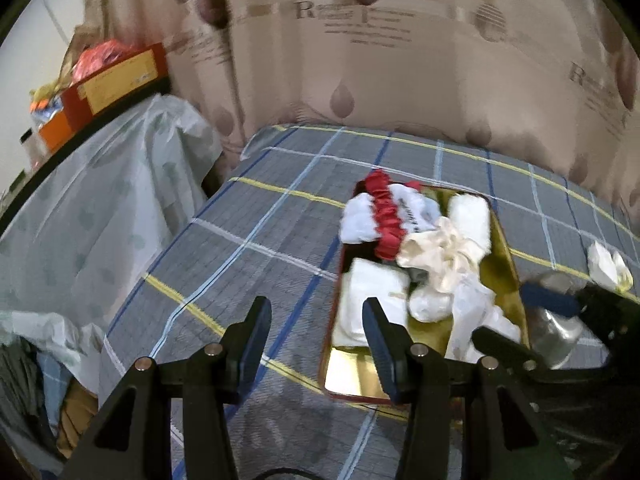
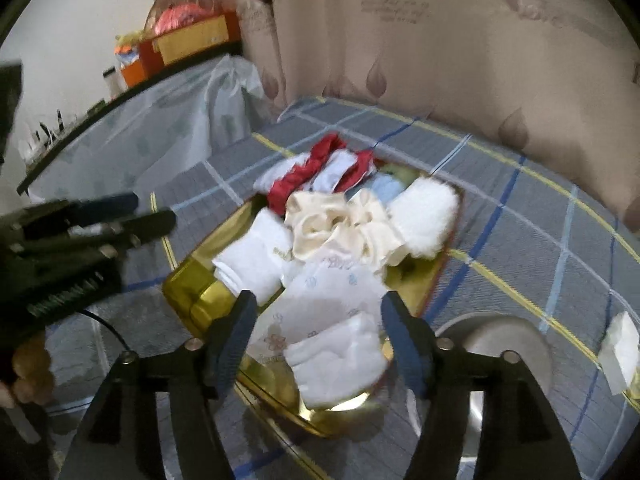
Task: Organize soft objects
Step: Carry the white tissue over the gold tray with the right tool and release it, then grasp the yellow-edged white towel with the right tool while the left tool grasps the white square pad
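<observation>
In the left wrist view, the left gripper [image 1: 316,336] is seen partly open with nothing between its jaws, hanging over the plaid cloth [image 1: 248,216] beside the near end of the gold tray [image 1: 506,256]. The tray is heaped with soft things: a red scrunchie [image 1: 384,216], a cream scrunchie [image 1: 436,252] and a white roll [image 1: 470,216]. The red scrunchie is draped at the far rim and could be knocked out if the tray is nudged.

In the right wrist view, the right gripper [image 2: 316,344] is seen with jaws apart, and a printed white cloth [image 2: 332,320] lies between them; no pad can be seen pressing on it. The cloth rests at the tray's near edge and partly overhangs it, so it may be dragged out if the gripper is pulled back carelessly. A metal bowl [image 2: 492,340] sits just beside the tray and could be bumped. A small white piece [image 2: 622,348] lies apart on the cloth, not yet put away.
</observation>
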`<state>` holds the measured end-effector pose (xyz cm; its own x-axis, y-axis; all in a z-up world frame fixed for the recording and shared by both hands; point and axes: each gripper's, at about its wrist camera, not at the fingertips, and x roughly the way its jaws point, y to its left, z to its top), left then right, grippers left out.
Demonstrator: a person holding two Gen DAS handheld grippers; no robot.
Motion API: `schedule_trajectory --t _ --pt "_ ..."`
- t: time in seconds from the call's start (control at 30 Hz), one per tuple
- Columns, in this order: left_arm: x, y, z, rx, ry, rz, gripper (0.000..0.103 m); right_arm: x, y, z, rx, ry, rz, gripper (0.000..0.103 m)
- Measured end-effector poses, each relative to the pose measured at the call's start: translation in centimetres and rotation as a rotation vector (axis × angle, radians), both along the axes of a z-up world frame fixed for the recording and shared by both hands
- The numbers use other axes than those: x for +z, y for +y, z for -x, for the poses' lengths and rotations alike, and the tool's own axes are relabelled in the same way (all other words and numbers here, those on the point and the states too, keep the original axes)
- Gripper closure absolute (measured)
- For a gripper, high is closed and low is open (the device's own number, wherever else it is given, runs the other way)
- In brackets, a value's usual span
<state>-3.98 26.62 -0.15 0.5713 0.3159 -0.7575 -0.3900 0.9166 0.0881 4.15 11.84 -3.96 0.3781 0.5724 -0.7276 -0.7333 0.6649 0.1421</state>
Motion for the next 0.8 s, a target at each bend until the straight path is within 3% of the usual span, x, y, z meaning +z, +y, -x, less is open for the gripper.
schedule_trajectory --t 0.23,0.4,0.8 --pt "-0.1 -3.1 -0.3 -0.106 0.0 -0.056 0.055 2.4 -5.0 0.3 -0.069 -0.019 -0.064 0.032" --pt "-0.2 -5.1 -0.4 -0.174 -0.006 -0.079 0.055 3.0 -11.0 -0.4 -0.175 -0.04 -0.074 0.028" --pt "0.0 -10.0 -1.6 -0.318 0.025 -0.075 0.055 -1.5 -28.6 -5.6 -0.562 -0.01 0.033 0.028"
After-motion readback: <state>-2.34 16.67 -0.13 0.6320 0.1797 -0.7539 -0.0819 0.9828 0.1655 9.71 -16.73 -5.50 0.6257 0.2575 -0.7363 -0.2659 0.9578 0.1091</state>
